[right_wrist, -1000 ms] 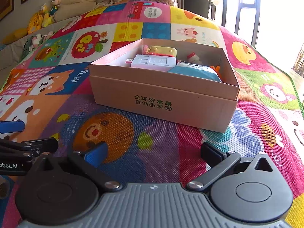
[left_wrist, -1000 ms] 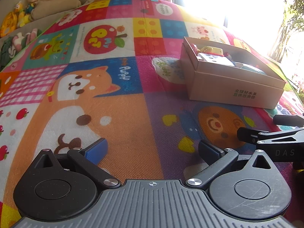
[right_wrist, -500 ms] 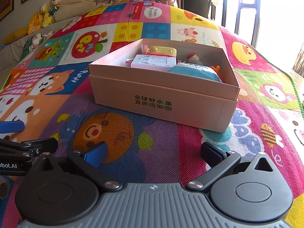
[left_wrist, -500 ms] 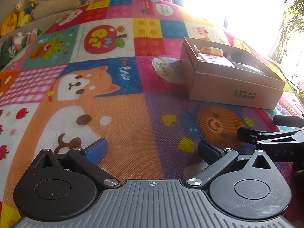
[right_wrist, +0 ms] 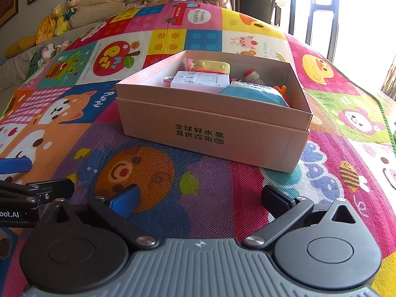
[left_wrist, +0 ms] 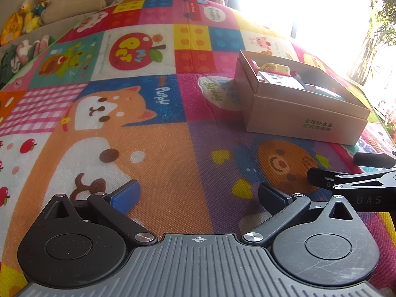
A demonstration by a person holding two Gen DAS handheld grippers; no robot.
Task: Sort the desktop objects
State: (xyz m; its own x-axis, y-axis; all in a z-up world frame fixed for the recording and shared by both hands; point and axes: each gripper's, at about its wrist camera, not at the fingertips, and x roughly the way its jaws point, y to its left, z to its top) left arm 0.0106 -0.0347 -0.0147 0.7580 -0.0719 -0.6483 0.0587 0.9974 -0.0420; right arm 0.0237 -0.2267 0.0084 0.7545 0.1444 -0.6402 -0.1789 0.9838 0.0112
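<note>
A tan cardboard box with green print sits open on the cartoon play mat. Inside it lie a white power adapter, a yellow toy, a teal pouch, a small red-capped bottle and an orange piece. The box also shows in the left wrist view at the right. My right gripper is open and empty, low over the mat in front of the box. My left gripper is open and empty over the mat, left of the box.
The right gripper's fingers reach into the left wrist view at the right edge; the left gripper's fingers show at the right wrist view's left edge. Plush toys and cushions line the far left. A bright window is behind.
</note>
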